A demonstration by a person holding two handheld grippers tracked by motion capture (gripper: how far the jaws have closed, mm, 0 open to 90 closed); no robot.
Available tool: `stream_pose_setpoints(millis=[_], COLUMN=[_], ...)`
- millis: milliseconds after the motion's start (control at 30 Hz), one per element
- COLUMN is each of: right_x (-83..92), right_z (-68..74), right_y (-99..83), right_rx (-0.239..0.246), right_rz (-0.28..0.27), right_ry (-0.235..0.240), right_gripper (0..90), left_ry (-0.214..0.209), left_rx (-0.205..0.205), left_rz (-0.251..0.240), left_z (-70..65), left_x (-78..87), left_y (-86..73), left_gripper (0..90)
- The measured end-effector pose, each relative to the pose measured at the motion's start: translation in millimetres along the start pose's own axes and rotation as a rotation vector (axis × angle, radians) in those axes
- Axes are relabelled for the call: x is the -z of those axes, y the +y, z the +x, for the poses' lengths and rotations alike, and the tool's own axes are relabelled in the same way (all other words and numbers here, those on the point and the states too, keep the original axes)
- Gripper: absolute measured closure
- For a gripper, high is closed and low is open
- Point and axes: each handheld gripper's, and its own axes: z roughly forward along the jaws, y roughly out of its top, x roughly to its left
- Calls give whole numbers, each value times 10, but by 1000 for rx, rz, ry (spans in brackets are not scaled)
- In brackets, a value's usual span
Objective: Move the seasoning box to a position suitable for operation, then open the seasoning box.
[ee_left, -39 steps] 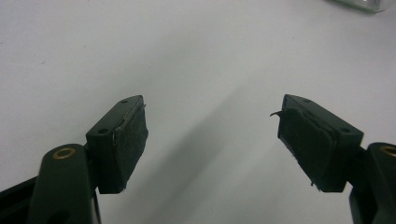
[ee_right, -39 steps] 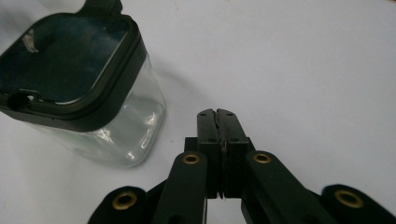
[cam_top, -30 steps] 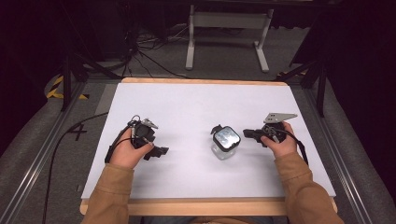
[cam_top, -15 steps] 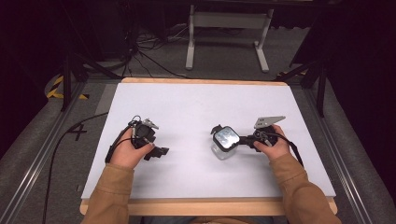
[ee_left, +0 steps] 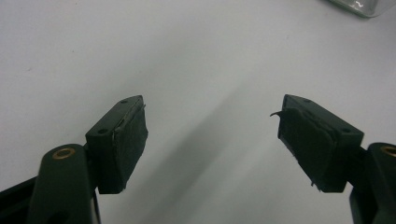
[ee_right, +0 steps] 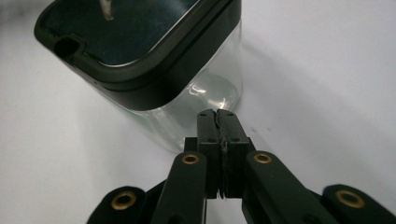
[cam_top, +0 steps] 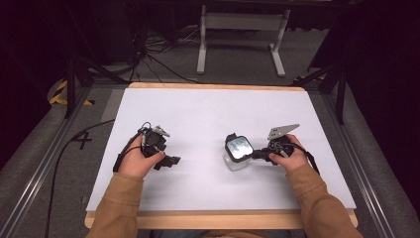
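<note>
A clear glass jar [cam_top: 236, 154] with a black square lid [ee_right: 140, 42] stands on the white table [cam_top: 208, 114], right of centre. My right gripper [cam_top: 255, 154] lies just to its right, jaws shut with nothing between them, tips [ee_right: 216, 114] close against the jar's glass wall [ee_right: 205, 93]; I cannot tell if they touch it. At the left of the table my left gripper [cam_top: 171, 161] rests low over the bare surface, pads [ee_left: 128, 140] spread wide and empty. A corner of the jar [ee_left: 359, 5] peeks in at the top right of the left gripper view.
Beyond the table's far edge stands a white metal frame [cam_top: 242, 34], with cables on the grey floor [cam_top: 158, 54]. A black cable [cam_top: 64, 153] trails off the table's left side. Bare white surface lies between the two hands and behind the jar.
My right gripper has slid left across the table until its shut tips came up to the jar. The left hand and the jar have stayed where they were.
</note>
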Motion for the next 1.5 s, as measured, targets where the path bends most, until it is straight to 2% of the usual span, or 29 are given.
stream_pose_setpoints(millis=[267,300,467,567,700,767,800,900,967,1033,1167,1200,1300,1367,1433,1500], right_x=[-60,-65,-116,-147,-136,-94,-94,77,184,275,422,431,459,482,500,514], right_z=[106,115,160,180,193,202,202,197,203,211,256,265,281,288,294,301], right_y=[-8,-7,-21,-31,-50,-51,-51,-40,-39,-41,-61,-67,-91,-112,-141,-170], right_rx=[27,29,29,45,33,35,35,27,17,12,-31,-35,-40,-50,-55,-63], right_rz=[45,49,67,80,72,71,71,26,5,-16,-42,-46,-47,-56,-56,-55], right_ry=[-2,-2,16,15,19,-12,-12,-62,-89,-115,-187,-192,-199,-204,-213,-216], right_gripper=[892,892,892,891,877,877,877,877,877,877,877,876,869,867,864,859], left_ry=[-10,-10,-11,-15,-23,-28,-28,-53,-20,24,49,49,50,14,-33,-73], left_rx=[-13,-24,-23,-26,-28,-26,-26,-56,-67,-104,-116,-116,-133,-140,-115,-113], left_rz=[7,7,14,13,16,10,10,-41,-50,-36,-129,-129,-189,-224,-239,-254], left_z=[-23,-20,-20,-20,-47,-59,-59,-88,-118,-157,-250,-250,-339,-367,-390,-423], left_x=[-41,-47,-70,-82,-100,-100,-100,-61,-53,-29,4,4,31,50,60,56], left_y=[52,61,82,104,130,151,151,226,265,320,423,423,507,566,616,683], left_gripper=[241,241,241,241,241,241,242,242,263,293,357,368,384,416,466,497])
